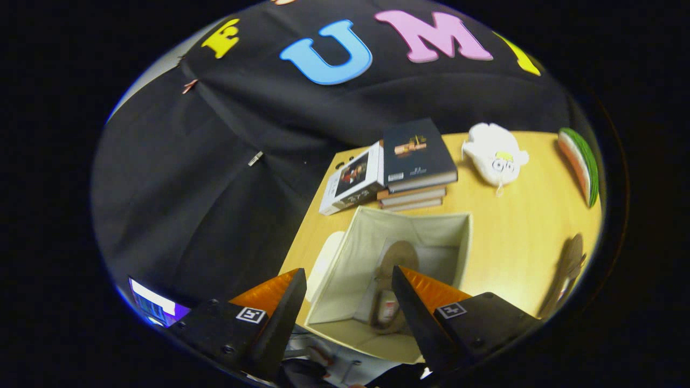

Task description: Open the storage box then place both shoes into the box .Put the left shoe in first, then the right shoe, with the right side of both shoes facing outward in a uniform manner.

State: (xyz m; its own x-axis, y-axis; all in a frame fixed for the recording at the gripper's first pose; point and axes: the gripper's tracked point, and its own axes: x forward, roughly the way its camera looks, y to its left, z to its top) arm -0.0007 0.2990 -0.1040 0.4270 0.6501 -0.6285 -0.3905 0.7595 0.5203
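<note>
Tongs (345, 302) are hanging wide and empty over the open storage box (431, 226) on the counter (517, 237); one shoe (391, 291) is lying inside; another shoe (568, 269) is waiting far right, probably light and soft, best gripped at the collar.

No words, brand names or numbers can be read here. The dark book (418, 153) on top of the stack at twelve o'clock from the storage box (399, 253) carries a small white barcode sticker and cover lettering too small to read. The white book (353, 180) beside it has print along its edge, blurred. Each finger of the hand-held gripper (347, 283) bears a square black-and-white marker tag, a pattern with no letters. The fingers stand apart, holding nothing.
</note>
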